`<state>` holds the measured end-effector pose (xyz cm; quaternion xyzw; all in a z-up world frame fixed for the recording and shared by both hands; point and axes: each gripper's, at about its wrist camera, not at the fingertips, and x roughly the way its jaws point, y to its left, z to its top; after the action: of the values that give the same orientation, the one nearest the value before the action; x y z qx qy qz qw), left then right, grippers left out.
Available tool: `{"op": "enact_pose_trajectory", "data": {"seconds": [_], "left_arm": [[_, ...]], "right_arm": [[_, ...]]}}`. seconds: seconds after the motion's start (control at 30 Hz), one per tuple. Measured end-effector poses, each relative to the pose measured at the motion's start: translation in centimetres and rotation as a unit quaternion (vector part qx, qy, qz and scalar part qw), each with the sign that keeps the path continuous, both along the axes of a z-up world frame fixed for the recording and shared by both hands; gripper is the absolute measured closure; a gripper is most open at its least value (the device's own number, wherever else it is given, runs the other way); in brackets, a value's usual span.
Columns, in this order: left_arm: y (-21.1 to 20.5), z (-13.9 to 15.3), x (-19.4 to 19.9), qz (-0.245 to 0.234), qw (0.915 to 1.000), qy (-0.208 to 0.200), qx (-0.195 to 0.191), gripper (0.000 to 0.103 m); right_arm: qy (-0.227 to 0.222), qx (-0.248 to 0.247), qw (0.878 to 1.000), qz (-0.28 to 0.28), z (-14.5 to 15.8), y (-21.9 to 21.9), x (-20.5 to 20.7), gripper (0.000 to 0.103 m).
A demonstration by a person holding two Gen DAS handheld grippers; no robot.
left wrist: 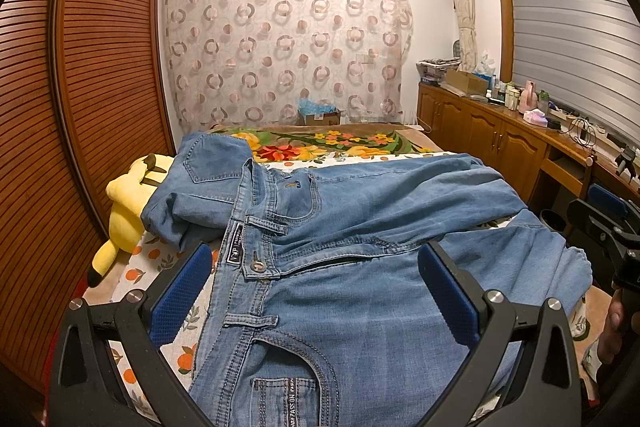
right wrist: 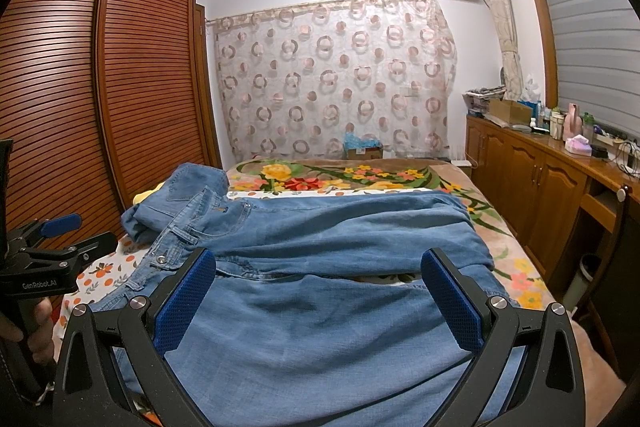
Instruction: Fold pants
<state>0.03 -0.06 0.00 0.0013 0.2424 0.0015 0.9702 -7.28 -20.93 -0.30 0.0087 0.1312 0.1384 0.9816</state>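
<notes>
Light blue jeans [left wrist: 340, 227] lie spread across the bed, waistband to the left, legs running right. In the left wrist view my left gripper [left wrist: 316, 259] hovers open over the buttoned waistband [left wrist: 256, 267], blue pads wide apart with nothing between them. The right wrist view shows the jeans [right wrist: 320, 227] from over the thigh area, and my right gripper [right wrist: 320, 267] stands open above the denim, holding nothing. Each gripper appears in the other's view: the right one [left wrist: 608, 227] at the far right, the left one [right wrist: 60, 239] at the far left, held by a hand.
A yellow plush toy [left wrist: 124, 211] lies partly under the jeans by the slatted wardrobe [left wrist: 80, 87]. The bed carries a fruit-print sheet [left wrist: 132, 267] and a floral blanket [right wrist: 340, 179]. A wooden cabinet [right wrist: 532, 183] with clutter runs along the right wall.
</notes>
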Motion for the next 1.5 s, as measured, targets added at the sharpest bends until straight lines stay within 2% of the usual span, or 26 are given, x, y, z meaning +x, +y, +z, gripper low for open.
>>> {"op": "enact_pose_trajectory", "data": {"seconds": [0.5, 0.8, 1.3, 1.5], "left_arm": [[0.1, -0.2, 0.4, -0.003, 1.0, 0.008, -0.002, 0.0], [1.4, -2.7, 1.5, -0.014, 0.999, 0.042, -0.007, 0.0], [7.7, -6.6, 1.5, 0.002, 0.996, 0.086, -0.024, 0.0], [9.5, -8.8, 1.0, -0.001, 0.9922, 0.12, -0.033, 0.01]], "right_arm": [[0.003, -0.002, 1.0, 0.002, -0.2, 0.7, 0.0, 0.001], [0.027, -0.014, 1.0, -0.008, -1.0, 0.4, 1.6, 0.001], [0.067, -0.034, 0.996, -0.044, -0.7, -0.3, 3.3, 0.001], [0.073, -0.035, 0.995, -0.058, -0.7, 0.4, 2.8, 0.001]]}}
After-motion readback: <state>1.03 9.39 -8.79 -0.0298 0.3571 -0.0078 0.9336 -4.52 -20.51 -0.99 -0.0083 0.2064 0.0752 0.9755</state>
